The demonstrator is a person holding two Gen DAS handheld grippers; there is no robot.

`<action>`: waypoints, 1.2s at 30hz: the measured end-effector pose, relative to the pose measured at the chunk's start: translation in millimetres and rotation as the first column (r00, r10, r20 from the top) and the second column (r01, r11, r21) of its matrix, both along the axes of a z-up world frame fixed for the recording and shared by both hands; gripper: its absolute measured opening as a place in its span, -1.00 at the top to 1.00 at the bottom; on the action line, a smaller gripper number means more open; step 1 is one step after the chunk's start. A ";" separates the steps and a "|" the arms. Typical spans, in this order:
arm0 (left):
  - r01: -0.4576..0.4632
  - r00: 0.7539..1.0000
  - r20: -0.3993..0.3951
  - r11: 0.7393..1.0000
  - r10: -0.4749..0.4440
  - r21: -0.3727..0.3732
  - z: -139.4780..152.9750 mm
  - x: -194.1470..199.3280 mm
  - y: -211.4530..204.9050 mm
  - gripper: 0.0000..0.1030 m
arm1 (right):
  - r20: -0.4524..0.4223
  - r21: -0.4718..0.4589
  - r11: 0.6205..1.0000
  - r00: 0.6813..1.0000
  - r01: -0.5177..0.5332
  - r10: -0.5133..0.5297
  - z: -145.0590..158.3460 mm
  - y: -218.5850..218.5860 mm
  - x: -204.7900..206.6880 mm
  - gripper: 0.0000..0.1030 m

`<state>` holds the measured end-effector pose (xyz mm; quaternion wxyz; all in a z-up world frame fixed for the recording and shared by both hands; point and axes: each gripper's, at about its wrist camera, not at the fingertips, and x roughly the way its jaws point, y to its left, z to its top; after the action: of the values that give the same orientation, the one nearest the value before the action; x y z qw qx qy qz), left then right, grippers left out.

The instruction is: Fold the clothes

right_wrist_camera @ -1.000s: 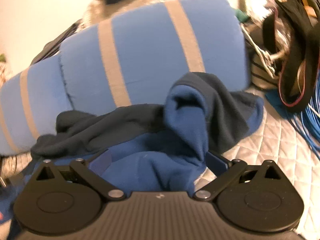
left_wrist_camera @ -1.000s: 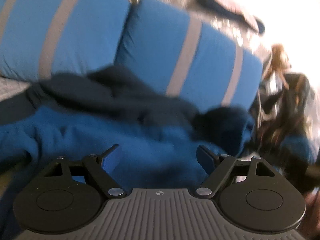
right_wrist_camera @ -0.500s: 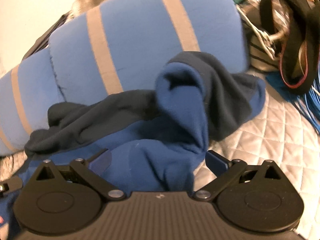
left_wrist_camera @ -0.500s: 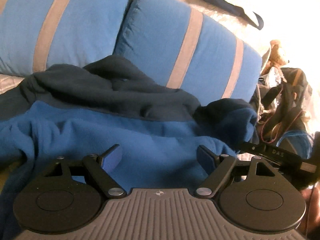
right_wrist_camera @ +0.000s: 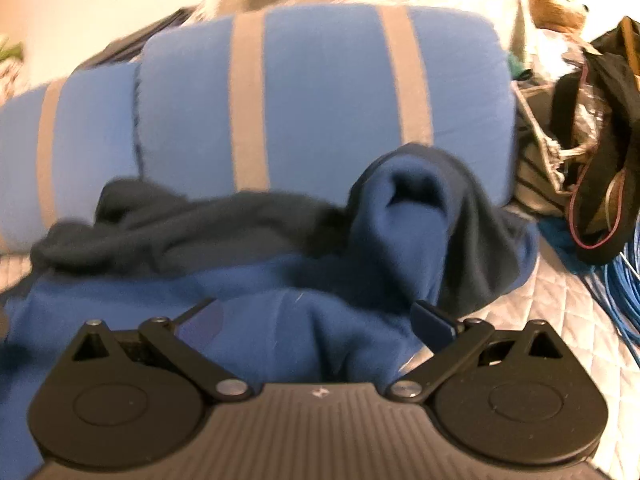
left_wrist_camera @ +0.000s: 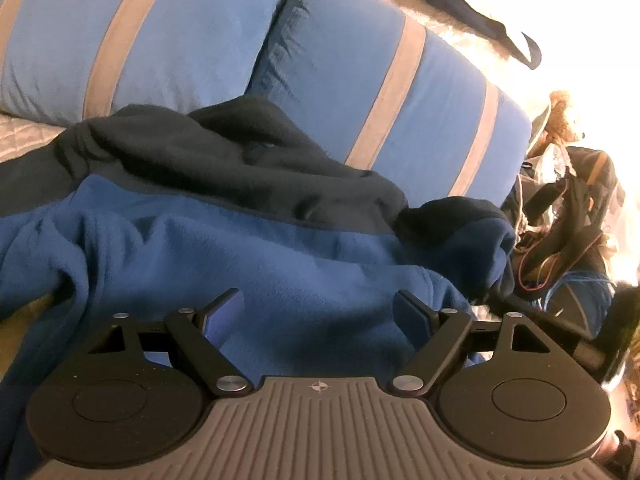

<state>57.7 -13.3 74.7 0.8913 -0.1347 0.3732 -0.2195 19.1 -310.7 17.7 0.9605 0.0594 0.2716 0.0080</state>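
A blue fleece top with a dark navy upper part lies crumpled on a quilted bed, against the pillows. My left gripper hovers just over its blue body, jaws wide apart, with fabric below them but no pad pressing on it. In the right wrist view the same top bunches up, one sleeve standing in a hump with its cuff facing me. My right gripper stands open over the blue fabric near the base of that sleeve. The other gripper's dark body shows at the right edge of the left wrist view.
Two blue pillows with tan stripes lie right behind the top. The quilted grey bedspread shows at the right. Dark bags, straps and blue cables pile up at the bed's right side, near a brown soft toy.
The right wrist view has rolled, so the pillows now stand level, and it has closed in slightly on the sleeve. The left view has steadied and sharpened; its jaws stay equally wide.
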 end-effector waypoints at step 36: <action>0.023 0.976 -0.219 1.000 -0.024 -0.008 -34.8 9.9 1.3 -0.59 | 0.011 0.618 0.773 0.981 0.144 -0.191 -16.9 -157.5 52.2 0.74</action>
<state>67.6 -12.1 39.9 0.8418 -0.1560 0.4700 -0.2148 71.4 -468.2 0.7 0.8952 0.3917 0.2123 0.0125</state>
